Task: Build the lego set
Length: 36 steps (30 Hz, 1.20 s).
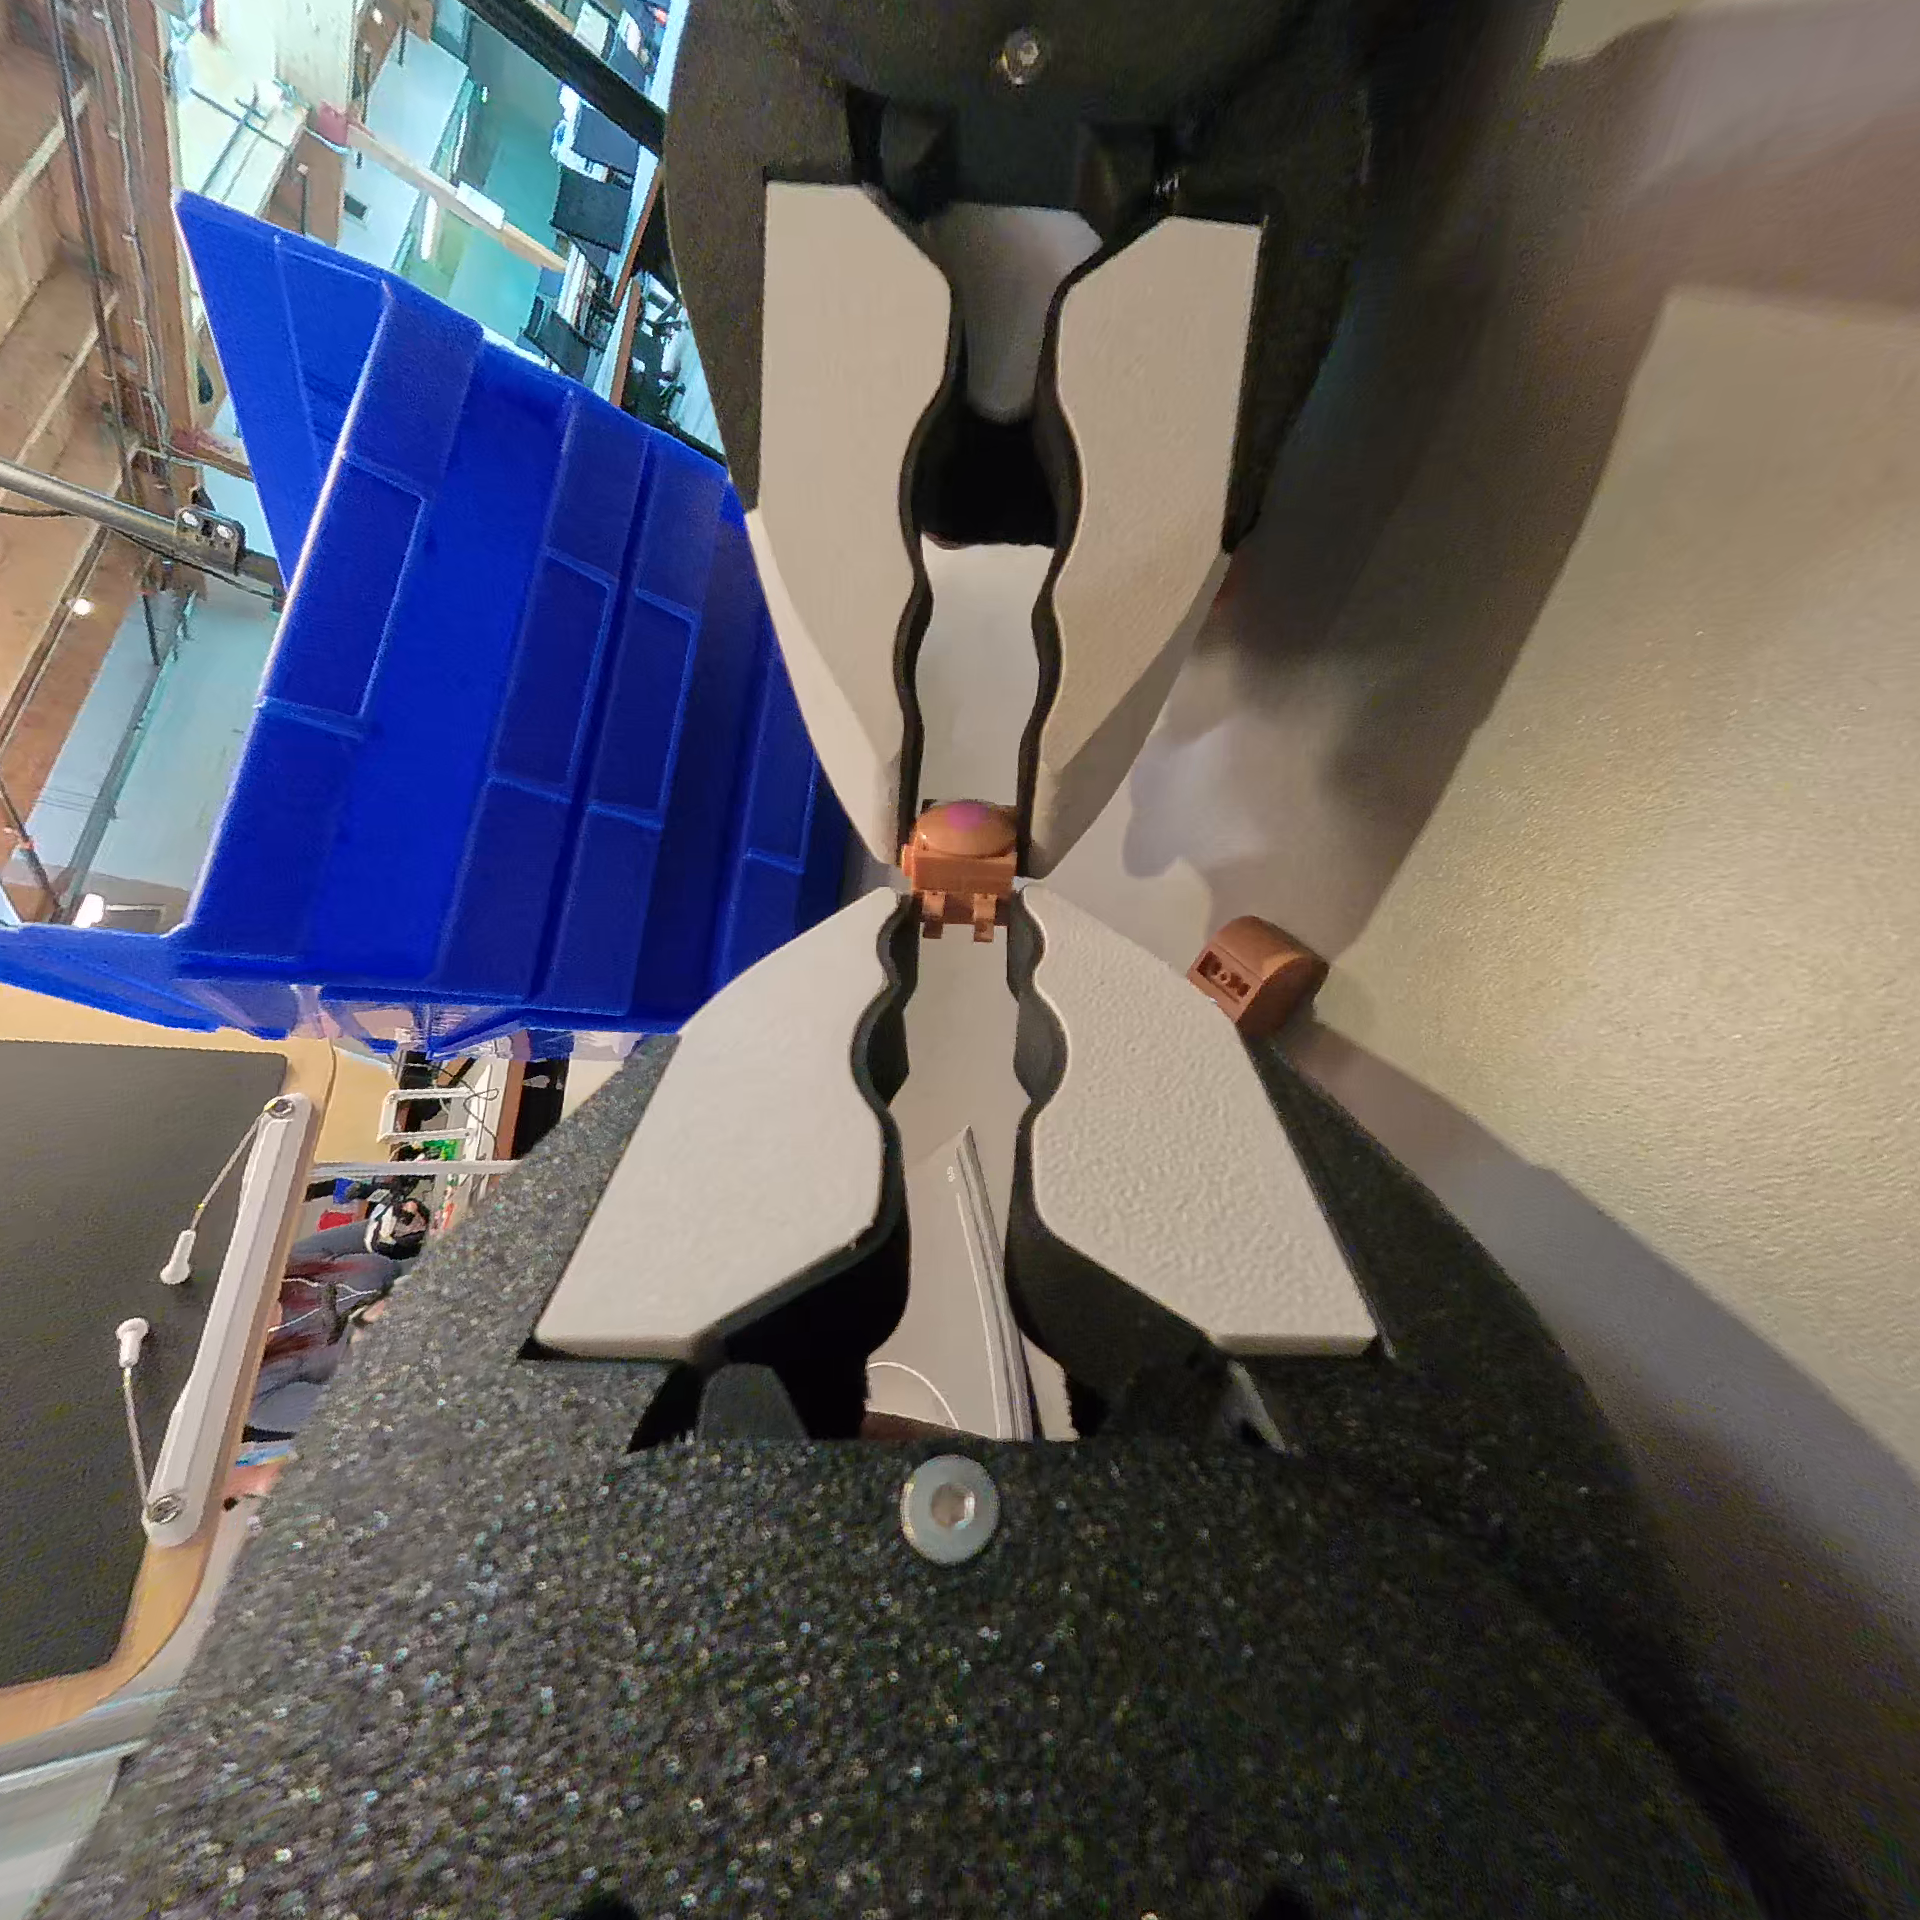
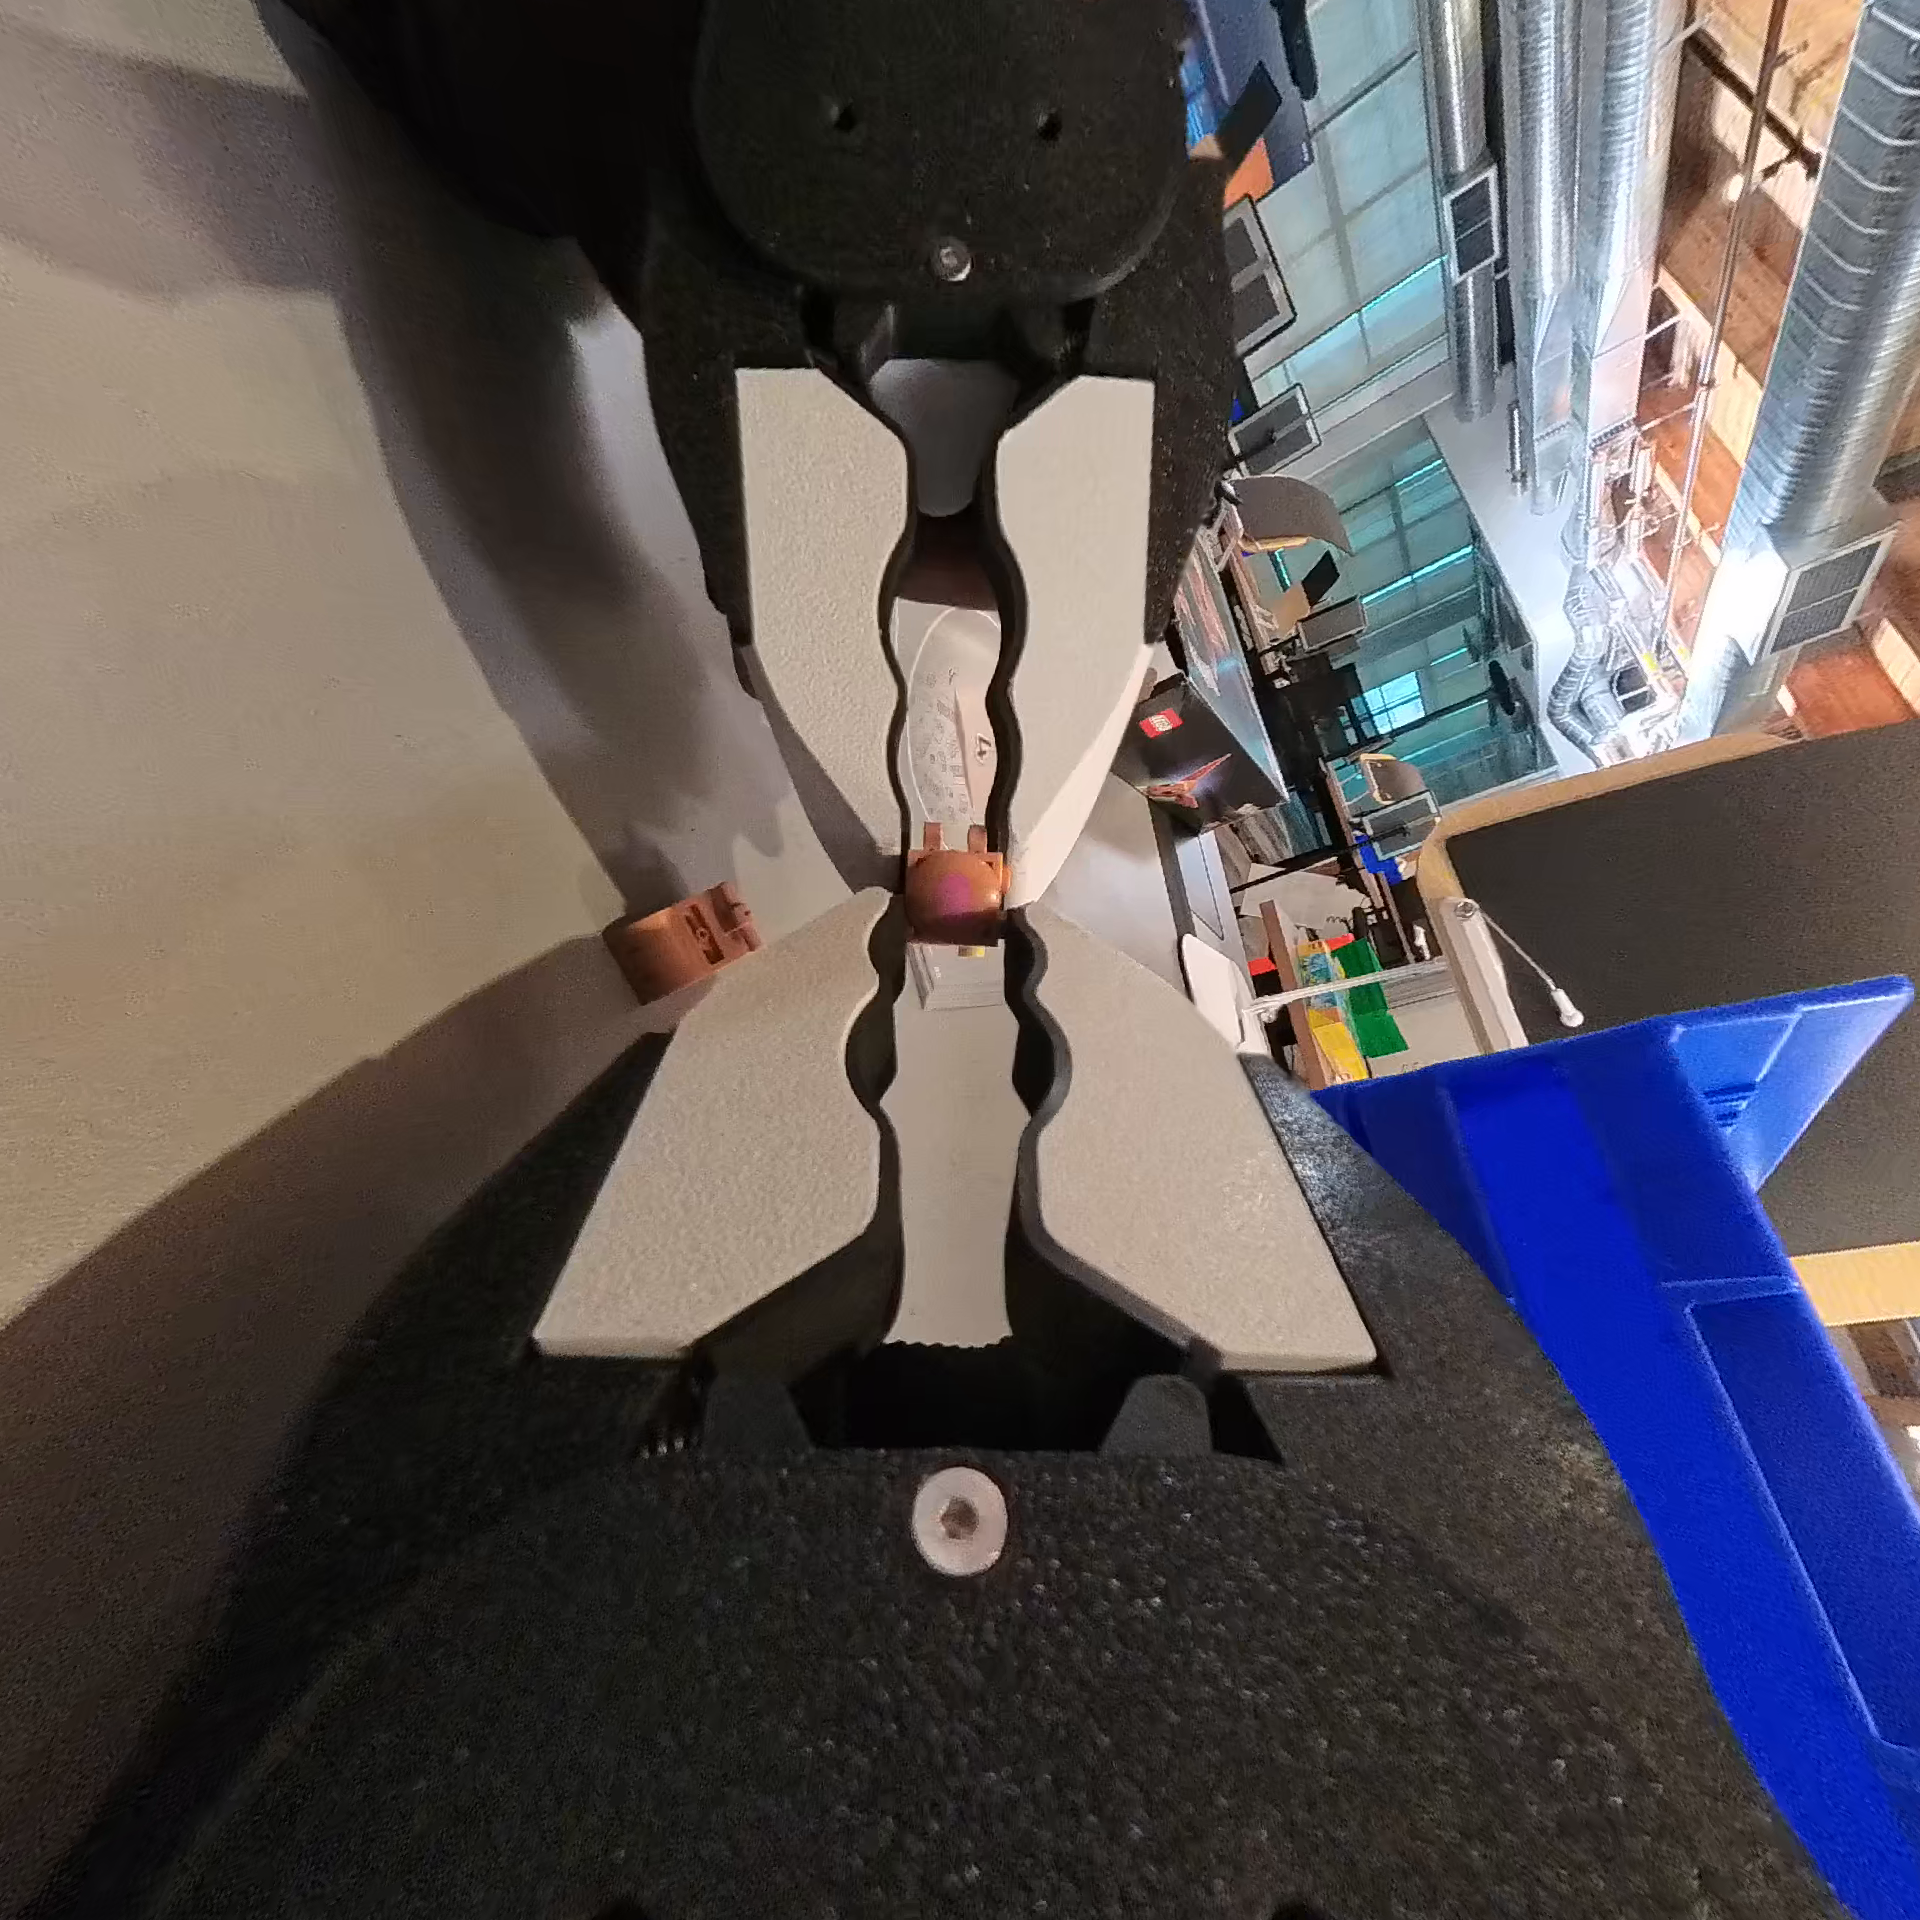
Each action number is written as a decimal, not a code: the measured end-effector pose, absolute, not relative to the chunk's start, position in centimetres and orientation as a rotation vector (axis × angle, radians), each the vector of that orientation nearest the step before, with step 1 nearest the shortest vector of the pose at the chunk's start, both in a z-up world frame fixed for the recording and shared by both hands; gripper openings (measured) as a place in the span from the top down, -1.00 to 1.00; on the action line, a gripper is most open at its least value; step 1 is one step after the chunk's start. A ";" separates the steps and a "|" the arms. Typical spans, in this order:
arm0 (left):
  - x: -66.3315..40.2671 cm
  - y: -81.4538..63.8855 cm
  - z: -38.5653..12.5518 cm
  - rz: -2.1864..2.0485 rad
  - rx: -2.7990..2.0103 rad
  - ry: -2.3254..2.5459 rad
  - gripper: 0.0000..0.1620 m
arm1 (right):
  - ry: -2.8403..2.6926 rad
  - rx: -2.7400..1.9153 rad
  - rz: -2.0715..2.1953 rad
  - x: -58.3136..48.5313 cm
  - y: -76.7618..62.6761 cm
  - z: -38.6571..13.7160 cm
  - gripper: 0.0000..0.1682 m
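A blue plastic bin (image 1: 499, 665) stood at the left. At centre, the left hand-held gripper (image 1: 961, 902) and the right hand-held gripper (image 2: 954, 906) met tip to tip, both clenched on one small brown lego piece (image 1: 958, 854) above the pale tabletop (image 1: 1662, 831). To the right, a second brown lego piece (image 1: 1255, 971) lay on the tabletop.

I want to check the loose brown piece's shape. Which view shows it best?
The left wrist view: the loose brown piece lies sharp on the table, showing its flat end with holes and its rounded back. In the right wrist view the piece is blurrier, partly behind a finger, showing a clip side.
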<state>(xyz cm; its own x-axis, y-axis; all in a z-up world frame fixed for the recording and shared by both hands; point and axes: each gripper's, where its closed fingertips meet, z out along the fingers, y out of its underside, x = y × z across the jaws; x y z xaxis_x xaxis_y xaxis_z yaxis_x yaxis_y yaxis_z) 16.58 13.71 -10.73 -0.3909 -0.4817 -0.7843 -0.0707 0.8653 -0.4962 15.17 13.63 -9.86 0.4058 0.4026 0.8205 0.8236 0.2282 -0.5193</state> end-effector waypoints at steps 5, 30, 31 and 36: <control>16.6 15.1 -11.9 -0.477 -0.530 2.001 0.80 | -1.190 -1.297 -0.456 15.0 13.2 -8.6 0.78; 21.2 19.2 2.0 -0.775 -0.778 1.492 0.80 | -1.030 -1.539 -0.341 17.6 15.1 -10.9 0.78; 22.1 19.5 3.9 -0.751 -0.775 1.463 0.79 | -1.028 -1.532 -0.357 17.6 15.1 -10.8 0.78; 27.9 21.9 9.4 -0.581 -0.815 1.411 0.79 | -0.996 -1.497 -0.398 17.2 15.1 -10.1 0.78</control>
